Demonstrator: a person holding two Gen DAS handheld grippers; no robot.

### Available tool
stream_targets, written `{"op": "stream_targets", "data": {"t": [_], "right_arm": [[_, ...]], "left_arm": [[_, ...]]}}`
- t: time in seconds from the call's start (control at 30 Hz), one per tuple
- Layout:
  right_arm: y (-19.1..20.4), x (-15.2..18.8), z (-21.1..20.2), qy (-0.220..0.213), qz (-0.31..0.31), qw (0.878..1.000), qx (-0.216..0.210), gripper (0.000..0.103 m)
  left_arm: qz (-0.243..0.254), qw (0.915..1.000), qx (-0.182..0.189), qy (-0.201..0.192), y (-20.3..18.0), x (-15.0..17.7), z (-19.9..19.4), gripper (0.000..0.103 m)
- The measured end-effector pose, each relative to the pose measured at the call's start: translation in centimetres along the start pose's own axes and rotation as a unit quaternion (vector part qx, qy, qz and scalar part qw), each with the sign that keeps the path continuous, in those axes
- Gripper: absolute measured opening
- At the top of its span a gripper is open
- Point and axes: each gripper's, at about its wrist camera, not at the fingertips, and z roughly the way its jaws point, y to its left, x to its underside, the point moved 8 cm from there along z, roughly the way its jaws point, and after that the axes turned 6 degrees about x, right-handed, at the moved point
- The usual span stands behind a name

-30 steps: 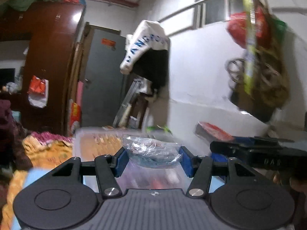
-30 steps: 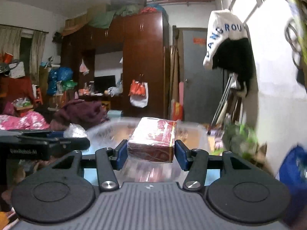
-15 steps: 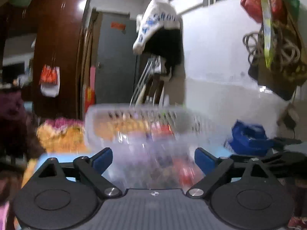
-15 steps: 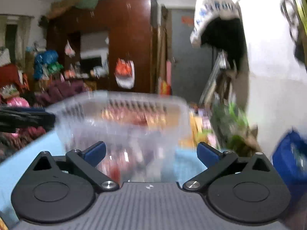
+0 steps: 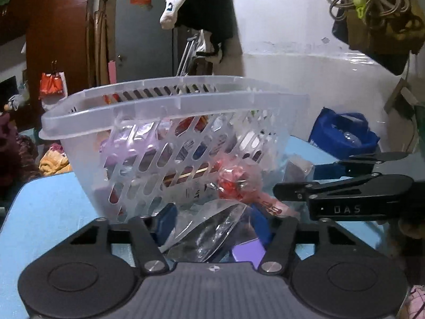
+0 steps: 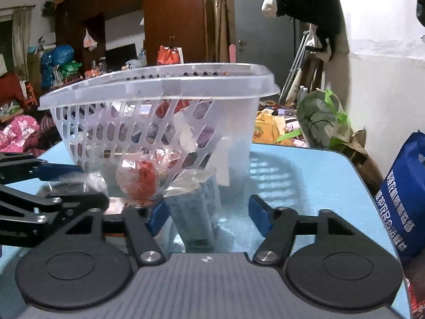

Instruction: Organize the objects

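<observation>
Underneath, a blue table — cluttered room, brown wardrobe.

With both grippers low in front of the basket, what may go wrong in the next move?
1. The left gripper straddles a crinkled clear plastic bag; thin film may slip when pinched.
2. The open right gripper may topple the upright blue-grey wrapped packet.
3. Either gripper could push the light translucent plastic basket.

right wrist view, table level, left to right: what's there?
Left tool → red item in a clear bag → blue-grey packet in clear wrap → blue printed bag. The clear basket sits behind the middle two.
</observation>
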Motion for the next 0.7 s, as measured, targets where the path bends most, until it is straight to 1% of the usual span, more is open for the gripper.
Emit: {"op": "stream_targets", "data": {"t": [0.03, 0.07, 0.1, 0.17, 0.23, 0.3, 0.43, 0.57, 0.7], "right_arm": [[-0.2, 0.0, 0.5, 0.003, -0.001, 1.0, -0.002, 0.048], [-0.2, 0.1, 0.6, 0.005, -0.001, 1.0, -0.005, 0.041], [-0.2, 0.1, 0.4, 0.002, 0.001, 1.0, -0.008, 0.038], [-0.3, 0.2, 0.0, -0.006, -0.002, 1.0, 0.0, 0.038], [-0.3, 0.3, -0.4, -0.01, -0.006, 1.0, 0.002, 0.038], [-0.3, 0.2, -0.8, -0.015, -0.005, 1.0, 0.001, 0.038], [-0.2, 0.1, -1.2, -0.021, -0.009, 1.0, 0.004, 0.038], [-0.5, 0.1, -1.8, -0.025, -0.005, 1.0, 0.008, 0.038], [-1.0, -0.7, -3.2, -0.044, 0.004, 0.999, 0.018, 0.038]], "left_arm": [[-0.001, 1.0, -0.001, -0.001, 0.1, 0.0, -0.1, 0.06], [0.001, 1.0, -0.006, -0.003, 0.2, 0.0, -0.3, 0.058], [0.007, 0.9999, -0.013, -0.007, 0.3, 0.2, -0.5, 0.058], [0.009, 0.9996, -0.019, -0.018, 0.8, 0.3, -1.4, 0.056], [0.004, 0.9995, -0.01, -0.029, 1.2, 0.4, -2.2, 0.054], [0.006, 0.999, -0.015, -0.043, 1.7, 0.3, -2.9, 0.054], [0.005, 0.9988, -0.019, -0.046, 2.0, 0.3, -3.5, 0.054], [0.013, 0.9979, -0.025, -0.058, 1.7, -0.2, -4.1, 0.054], [0.006, 0.9967, -0.028, -0.075, 1.8, -0.9, -5.3, 0.054]]}}
